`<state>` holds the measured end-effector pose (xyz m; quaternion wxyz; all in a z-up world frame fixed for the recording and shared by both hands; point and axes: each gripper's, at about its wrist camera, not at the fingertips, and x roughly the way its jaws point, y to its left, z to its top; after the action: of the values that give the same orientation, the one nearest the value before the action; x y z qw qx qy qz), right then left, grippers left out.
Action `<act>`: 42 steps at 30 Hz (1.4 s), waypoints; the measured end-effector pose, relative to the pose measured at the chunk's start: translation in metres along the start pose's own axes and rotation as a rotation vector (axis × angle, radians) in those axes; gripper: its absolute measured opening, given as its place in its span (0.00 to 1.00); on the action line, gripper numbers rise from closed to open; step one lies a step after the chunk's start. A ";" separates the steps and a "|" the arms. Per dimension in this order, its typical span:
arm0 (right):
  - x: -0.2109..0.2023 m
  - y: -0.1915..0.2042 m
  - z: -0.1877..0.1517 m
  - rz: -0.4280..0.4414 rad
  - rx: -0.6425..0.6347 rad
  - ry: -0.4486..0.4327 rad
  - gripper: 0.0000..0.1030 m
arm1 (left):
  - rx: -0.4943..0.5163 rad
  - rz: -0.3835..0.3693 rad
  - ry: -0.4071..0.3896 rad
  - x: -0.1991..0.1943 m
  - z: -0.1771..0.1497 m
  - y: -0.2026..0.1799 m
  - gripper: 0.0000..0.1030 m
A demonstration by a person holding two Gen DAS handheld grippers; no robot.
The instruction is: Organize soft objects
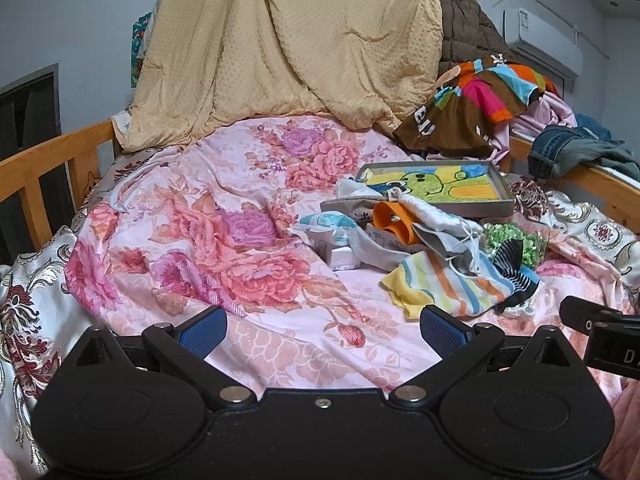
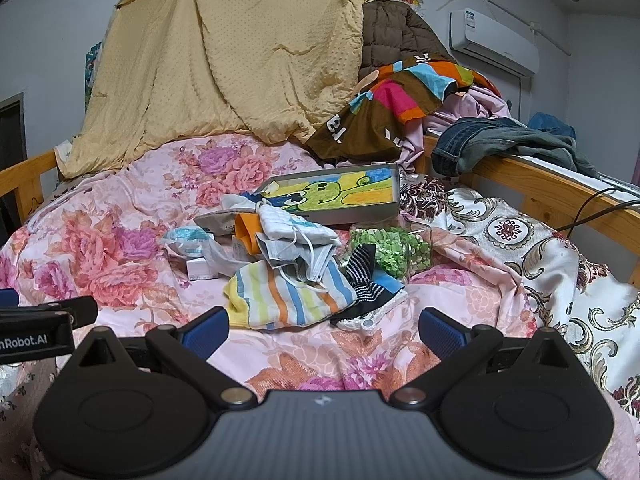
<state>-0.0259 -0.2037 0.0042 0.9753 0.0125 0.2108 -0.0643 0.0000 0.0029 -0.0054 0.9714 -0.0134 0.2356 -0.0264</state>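
While both the left gripper (image 1: 323,330) and right gripper (image 2: 323,330) are hovering spread wide and empty, the striped cloth (image 2: 290,294) is lying just ahead, tangled under face-mask straps (image 2: 308,248); grabbing it is risking dragging the masks and striped sock (image 2: 362,276), with the picture box (image 2: 340,196) crowding behind.

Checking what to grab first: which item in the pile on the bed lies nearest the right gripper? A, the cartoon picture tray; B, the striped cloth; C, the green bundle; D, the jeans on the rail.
B: the striped cloth lies just beyond the open right gripper.
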 end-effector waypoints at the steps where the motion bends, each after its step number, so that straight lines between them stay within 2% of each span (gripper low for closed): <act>1: -0.001 -0.001 0.000 -0.001 0.003 -0.001 1.00 | -0.006 -0.006 0.000 -0.001 0.000 0.000 0.99; 8: 0.006 0.000 0.003 0.017 0.013 0.012 1.00 | -0.047 -0.035 -0.014 0.000 0.009 0.003 0.99; 12: 0.013 -0.005 0.008 0.028 0.031 0.039 1.00 | -0.011 -0.054 -0.033 0.011 0.017 -0.003 0.99; 17: 0.031 -0.011 0.020 0.001 0.015 0.054 1.00 | 0.015 -0.131 -0.037 0.040 0.030 -0.006 0.99; 24: 0.085 -0.029 0.042 0.028 0.002 0.092 1.00 | 0.027 -0.244 0.033 0.097 0.041 -0.005 0.99; 30: 0.139 -0.041 0.051 0.106 0.024 0.156 1.00 | 0.116 -0.297 0.049 0.145 0.040 -0.024 0.99; 34: 0.171 -0.045 0.057 0.210 0.062 0.173 1.00 | 0.159 -0.356 0.085 0.176 0.036 -0.033 0.99; 37: 0.189 -0.044 0.062 0.272 0.062 0.155 1.00 | 0.201 -0.397 0.127 0.198 0.036 -0.042 0.99; 42: 0.217 -0.038 0.077 0.335 0.043 0.087 1.00 | 0.203 -0.512 0.199 0.231 0.036 -0.045 0.99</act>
<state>0.1967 -0.2710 -0.0151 0.9619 0.0712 0.2462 0.0951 0.2195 -0.0546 -0.0777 0.9016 0.0275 0.3150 -0.2952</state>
